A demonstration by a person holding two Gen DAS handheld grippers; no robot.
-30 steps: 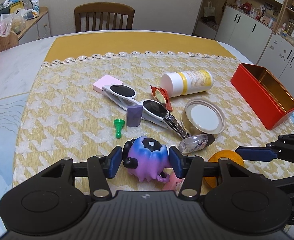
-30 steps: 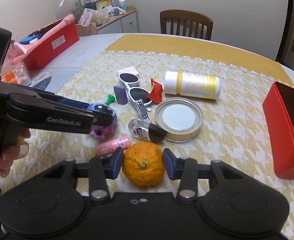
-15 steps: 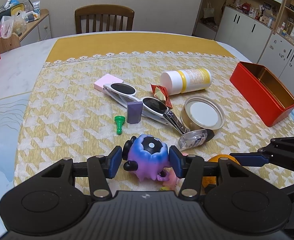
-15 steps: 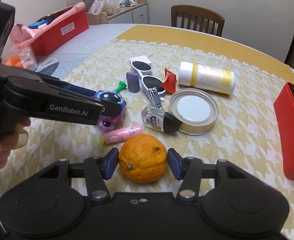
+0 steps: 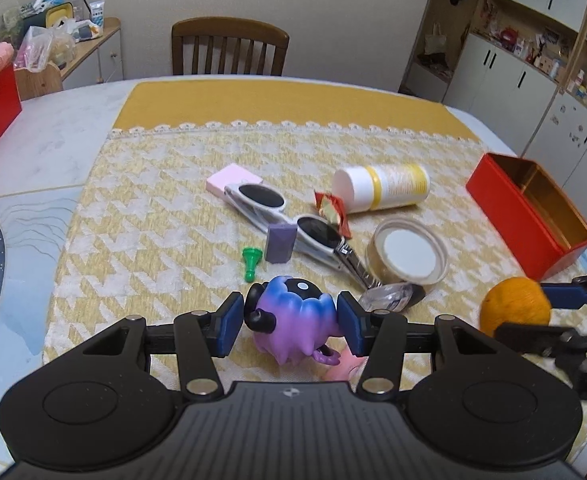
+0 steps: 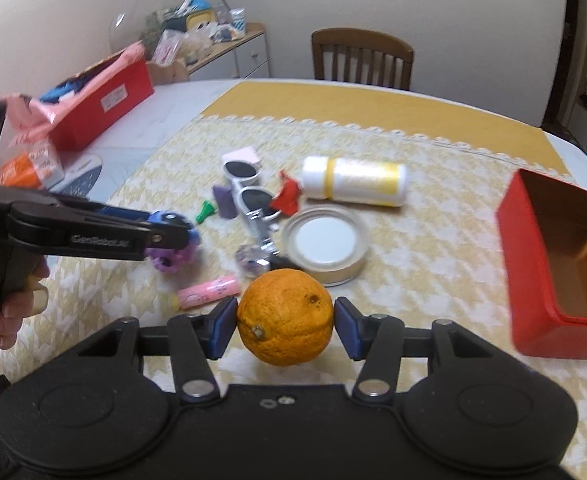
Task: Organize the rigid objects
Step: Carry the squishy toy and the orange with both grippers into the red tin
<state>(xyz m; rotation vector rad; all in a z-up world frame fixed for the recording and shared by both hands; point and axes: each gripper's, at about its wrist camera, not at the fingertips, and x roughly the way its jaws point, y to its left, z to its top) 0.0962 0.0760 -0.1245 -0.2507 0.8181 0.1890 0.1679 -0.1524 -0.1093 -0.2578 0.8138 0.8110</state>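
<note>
The left gripper (image 5: 289,322) has its blue padded jaws clamped on a glossy purple-and-blue toy (image 5: 293,320), a lumpy figure with black horns and a white-dotted black cap, at the near edge of the counter (image 5: 45,152). The right gripper (image 6: 285,326) grips an orange (image 6: 286,316) by its sides; the rind is dimpled and matte, with a small stem scar facing the camera, and the fruit appears clear of the woven yellow houndstooth cloth (image 6: 433,240).

On the cloth past the orange lie a smooth pink tube (image 6: 209,290) and a clear faceted piece with a black end (image 6: 253,261). A shallow round metal lid (image 6: 325,243) with a white centre sits just beyond. White-framed sunglasses (image 5: 281,216) with dark oval lenses stretch diagonally, a small purple block (image 5: 280,242) standing against them and a green plastic pawn (image 5: 250,264) lying beside it. A flat pink pad (image 5: 233,179) lies at their far end. A white cylindrical bottle (image 5: 381,188) with a yellow label lies on its side, a crumpled red wrapper (image 5: 331,210) by its cap. At the right edge stands an open red rectangular tin (image 6: 557,264) with a brassy, shiny interior.
</note>
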